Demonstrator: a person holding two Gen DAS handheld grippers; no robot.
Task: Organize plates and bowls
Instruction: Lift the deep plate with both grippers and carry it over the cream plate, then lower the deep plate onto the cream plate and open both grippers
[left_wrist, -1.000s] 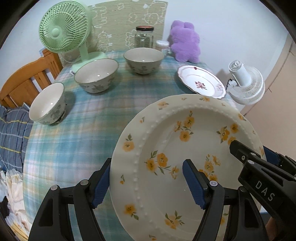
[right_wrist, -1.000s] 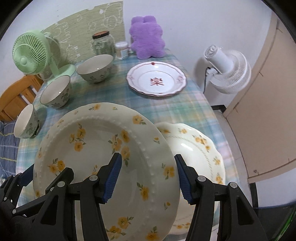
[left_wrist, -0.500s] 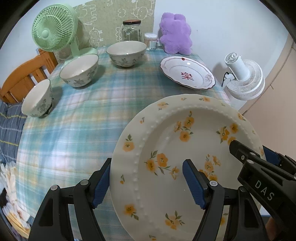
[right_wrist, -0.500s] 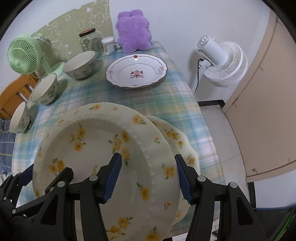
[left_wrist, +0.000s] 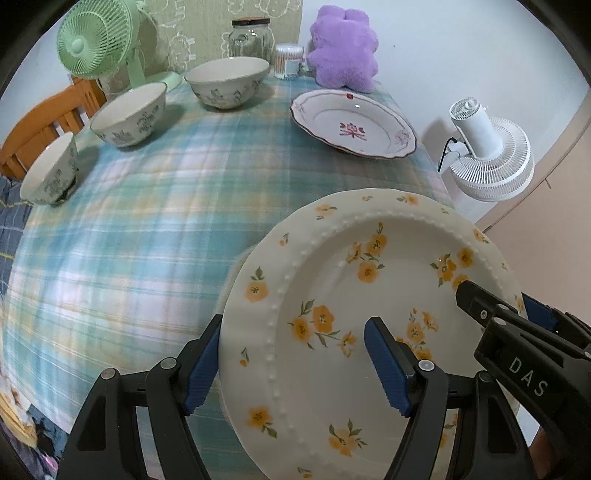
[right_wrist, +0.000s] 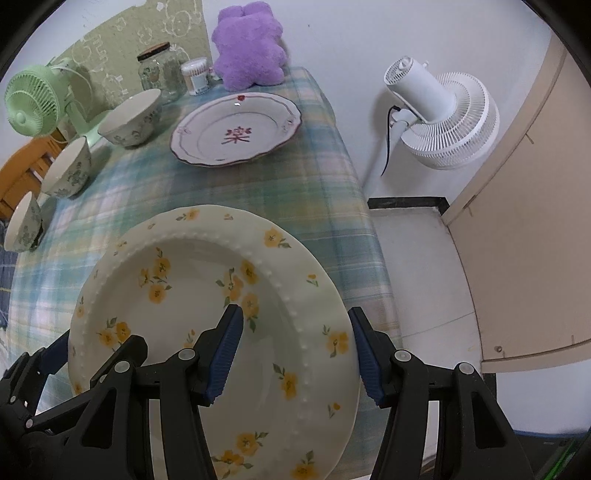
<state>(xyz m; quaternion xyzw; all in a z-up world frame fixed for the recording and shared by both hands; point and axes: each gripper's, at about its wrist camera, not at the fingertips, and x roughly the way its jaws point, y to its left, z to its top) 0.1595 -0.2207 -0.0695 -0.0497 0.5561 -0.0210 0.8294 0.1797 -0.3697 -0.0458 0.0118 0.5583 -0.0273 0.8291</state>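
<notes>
Across the upper left of the left wrist view, three patterned bowls stand in a diagonal row on the plaid cloth of the bench (left_wrist: 147, 206): the small bowl (left_wrist: 50, 173) at the left edge, the middle bowl (left_wrist: 129, 114) and the large bowl (left_wrist: 227, 83) toward the top centre. Behind them are a green fan (left_wrist: 98, 38), a glass jar (left_wrist: 251, 37), a cotton-swab tub (left_wrist: 288, 61) and a purple plush toy (left_wrist: 343, 48). A scalloped plate with a red motif (left_wrist: 352, 123) lies flat at upper right of centre, well apart from the bowls. A white fan (left_wrist: 487, 155) stands off the bench's right edge, and a wooden chair (left_wrist: 48, 118) shows at the far left.

The yellow-flowered plate (left_wrist: 351, 295) fills the lower right of that view and tilts up, blocking the near right part of the bench. The left gripper (left_wrist: 295, 363) holds its left rim, one blue-padded finger under the rim and the other inside the well. The right gripper (right_wrist: 297, 356) clamps the opposite rim in the same way, seen at lower centre of the right wrist view. Both sets of fingers are closed on the plate, and both grippers reach in from the bottom edge, angled toward each other.

The plate is glossy cream ceramic with a beaded ring around the well; the fingers are black plastic with ribbed blue pads.
</notes>
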